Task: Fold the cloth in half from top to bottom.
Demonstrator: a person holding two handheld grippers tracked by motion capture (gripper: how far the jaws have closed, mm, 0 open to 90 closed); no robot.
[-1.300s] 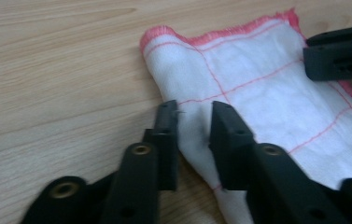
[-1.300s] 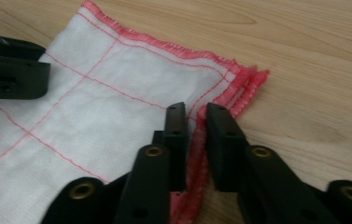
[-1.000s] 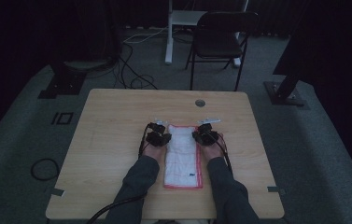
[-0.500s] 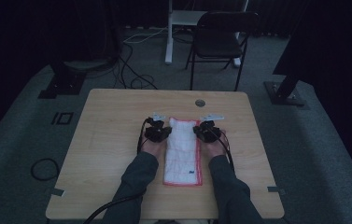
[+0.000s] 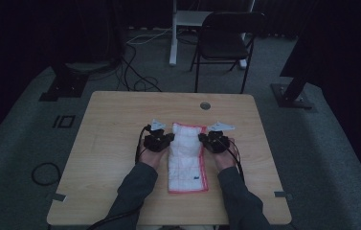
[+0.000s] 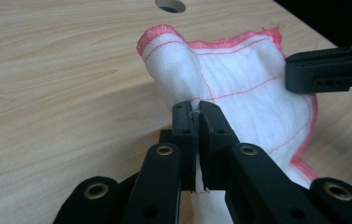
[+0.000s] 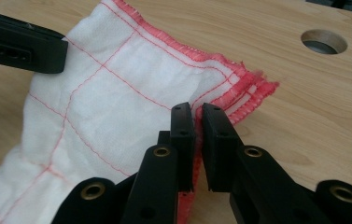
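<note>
A white cloth (image 5: pixel 186 158) with red edging and thin red grid lines lies folded lengthwise on the wooden table (image 5: pixel 116 120), its far end raised. My left gripper (image 5: pixel 167 140) is shut on the cloth's left side, and my right gripper (image 5: pixel 206 140) is shut on its right side. In the left gripper view the jaws (image 6: pixel 195 109) pinch a fold of the cloth (image 6: pixel 243 88), which puckers upward beyond them. In the right gripper view the jaws (image 7: pixel 198 116) clamp the layered red hem of the cloth (image 7: pixel 113 93). Each view catches the opposite gripper's finger (image 6: pixel 325 70) (image 7: pixel 22 46) at the cloth's other side.
A round cable hole (image 5: pixel 205 105) sits near the table's far edge, beyond the cloth. A dark folding chair (image 5: pixel 226 43) stands behind the table. Black stand bases rest on the floor at left (image 5: pixel 68 84) and right (image 5: pixel 290 93), with cables between them.
Both grippers have risen slightly with the cloth pinched. The cloth's far end has come up off the table and now reaches past the jaws.
</note>
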